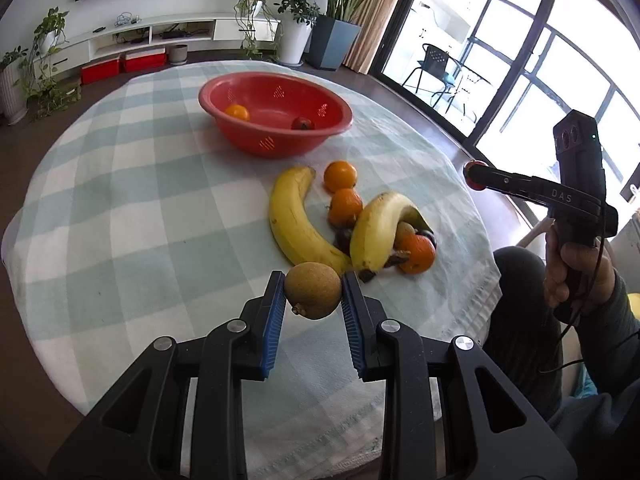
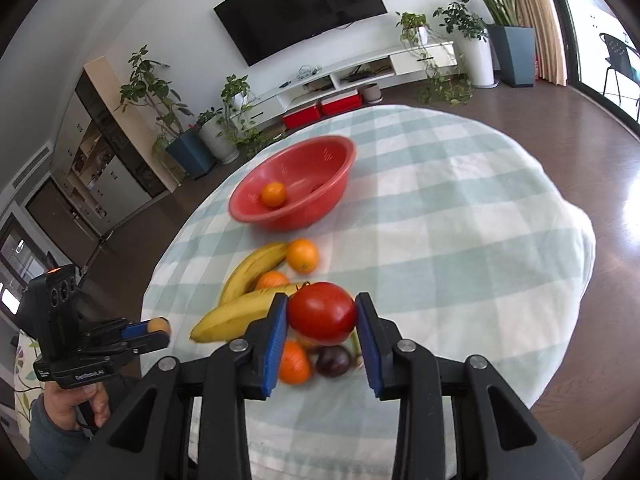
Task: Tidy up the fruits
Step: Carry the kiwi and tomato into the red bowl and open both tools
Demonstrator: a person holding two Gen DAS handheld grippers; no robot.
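Left gripper point(image 1: 313, 296): clamped on a brown kiwi point(image 1: 313, 290), blue pads pressing both sides; held above the near part of the checked tablecloth point(image 1: 120, 208).
Right gripper point(image 2: 322, 312): clamped on a red tomato point(image 2: 322, 312), pads against both flanks; held over the fruit pile.
Right gripper, seen from the left wrist: at the right edge, gripped by a hand point(image 1: 568, 264), red fruit at its tip.
Left gripper, seen from the right wrist: at the lower left, small brownish fruit between its fingers.
Red bowl point(image 1: 256, 136): on the far half of the cloth, well apart from both grippers; one orange point(image 1: 237, 112) and one small red fruit point(image 1: 302, 123) inside.
Fruit pile: on the cloth between bowl and grippers; two bananas point(image 1: 296, 224), curved, lying side by side and touching near their near ends.
Loose oranges point(image 1: 340, 176): two between the bananas, one more at the right banana's lower end.
Dark fruit point(image 2: 334, 361): round, purple-brown, just beside an orange below the tomato.
Clarity: right wrist view slightly blurred.
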